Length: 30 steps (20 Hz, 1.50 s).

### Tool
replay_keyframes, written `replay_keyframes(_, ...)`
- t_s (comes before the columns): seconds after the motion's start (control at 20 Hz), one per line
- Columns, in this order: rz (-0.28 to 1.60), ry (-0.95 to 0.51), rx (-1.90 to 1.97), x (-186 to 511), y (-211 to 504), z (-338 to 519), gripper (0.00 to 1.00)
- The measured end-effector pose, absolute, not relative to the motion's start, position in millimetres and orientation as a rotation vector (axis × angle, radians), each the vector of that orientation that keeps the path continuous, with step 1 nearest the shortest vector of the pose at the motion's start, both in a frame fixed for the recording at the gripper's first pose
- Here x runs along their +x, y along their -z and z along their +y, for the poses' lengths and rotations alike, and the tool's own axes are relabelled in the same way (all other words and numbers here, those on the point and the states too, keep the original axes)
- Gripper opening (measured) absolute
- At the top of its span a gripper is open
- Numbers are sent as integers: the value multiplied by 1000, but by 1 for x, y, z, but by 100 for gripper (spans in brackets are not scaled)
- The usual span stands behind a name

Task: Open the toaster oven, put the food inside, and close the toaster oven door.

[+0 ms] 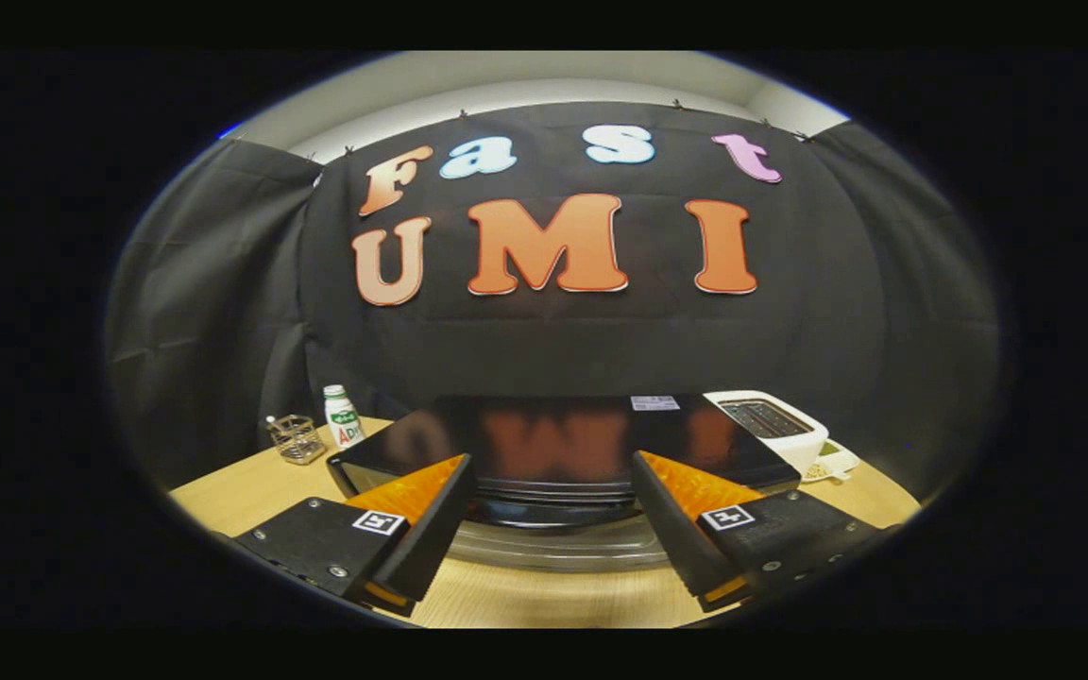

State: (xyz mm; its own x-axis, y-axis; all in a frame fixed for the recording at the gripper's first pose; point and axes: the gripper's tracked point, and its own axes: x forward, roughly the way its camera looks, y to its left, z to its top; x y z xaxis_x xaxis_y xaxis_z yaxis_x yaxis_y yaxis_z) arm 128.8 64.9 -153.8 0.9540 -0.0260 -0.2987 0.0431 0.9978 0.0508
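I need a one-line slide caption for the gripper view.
Open gripper poised above the black toaster oven on a wooden table, fingers apart, touching nothing.

Black cloth hangs as the back wall across the middle of the frame, creased and clipped along its top edge. More cloth drapes at the left and at the right. Above it, at the top of the frame, a pale wall curves under a white ceiling. A light wooden table fills the bottom, evenly lit.
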Motion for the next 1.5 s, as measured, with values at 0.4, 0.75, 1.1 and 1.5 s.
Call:
replay_keyframes(0.4, 297, 50, 43, 122, 164, 71, 96)
replay_keyframes(0.75, 294, -9, 47, 80, 167, 84, 80)
replay_keyframes(1.1, 413, -123, 25, 13, 195, 96, 80)
replay_keyframes(1.5, 603, -188, 187, -25, 254, 100, 80)
